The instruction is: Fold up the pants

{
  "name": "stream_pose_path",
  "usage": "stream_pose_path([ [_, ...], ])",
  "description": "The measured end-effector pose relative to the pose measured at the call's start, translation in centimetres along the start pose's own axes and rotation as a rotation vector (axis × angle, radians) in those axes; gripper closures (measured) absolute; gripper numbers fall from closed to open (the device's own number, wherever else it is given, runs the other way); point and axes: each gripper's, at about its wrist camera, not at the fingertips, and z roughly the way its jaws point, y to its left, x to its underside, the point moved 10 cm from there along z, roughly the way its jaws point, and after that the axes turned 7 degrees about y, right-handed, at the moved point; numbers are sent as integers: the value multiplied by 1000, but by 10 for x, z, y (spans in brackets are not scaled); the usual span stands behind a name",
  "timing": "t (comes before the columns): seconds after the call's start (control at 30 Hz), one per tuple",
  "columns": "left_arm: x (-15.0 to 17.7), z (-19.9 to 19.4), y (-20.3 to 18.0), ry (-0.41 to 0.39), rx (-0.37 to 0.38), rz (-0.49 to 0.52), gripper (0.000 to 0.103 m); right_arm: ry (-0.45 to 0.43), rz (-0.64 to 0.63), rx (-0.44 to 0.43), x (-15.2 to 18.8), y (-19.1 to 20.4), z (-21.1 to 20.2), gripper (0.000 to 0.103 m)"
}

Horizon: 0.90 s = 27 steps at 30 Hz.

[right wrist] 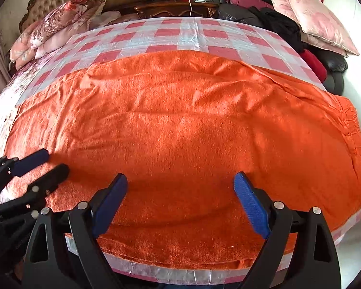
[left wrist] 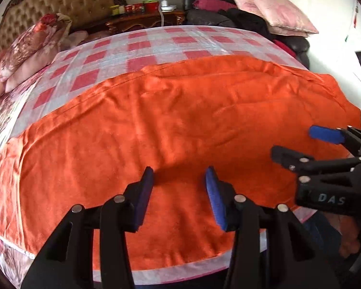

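Orange pants (right wrist: 180,132) lie flat on the bed (right wrist: 170,33), long axis left-right, waistband at right. Our left gripper (left wrist: 180,200) and right gripper (right wrist: 180,204) hover over the near edge, both released, empty.

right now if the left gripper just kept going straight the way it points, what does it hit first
Most likely the orange pants spread on the checked bed cover. The left gripper is open, angled down over the cloth near the bed's near edge, with nothing between its fingers. How far above the fabric it sits is unclear.
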Motion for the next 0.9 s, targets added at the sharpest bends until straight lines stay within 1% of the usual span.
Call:
stream_pose_path([
  [0.17, 6, -5, 38, 8, -21, -74, 56, 1, -14, 7, 3, 2, 1, 15],
  [0.27, 13, -9, 61, 14, -53, -112, 55, 3, -19, 7, 3, 1, 1, 15],
  [0.33, 17, -12, 77, 13, -56, -149, 55, 5, -20, 8, 4, 1, 1, 15],
  [0.47, 27, -17, 112, 13, -93, -205, 54, 10, -17, 12, 5, 1, 0, 15],
  [0.5, 30, -19, 123, 13, -107, -223, 53, 12, -16, 13, 5, 1, 0, 15],
  [0.53, 34, -20, 133, 14, -122, -240, 50, 15, -13, 15, 6, 1, 0, 15],
  [0.63, 43, -26, 163, 9, -142, -302, 49, 26, -9, 19, 7, 2, 0, 15],
  [0.7, 48, -30, 180, 0, -147, -331, 49, 37, -15, 18, 8, 5, 0, 15],
  [0.77, 52, -32, 192, -3, -160, -348, 49, 44, -23, -3, 8, 11, -1, 15],
  [0.9, 58, -36, 215, -18, -171, -380, 49, 31, -52, -21, 2, 28, -1, 15],
])
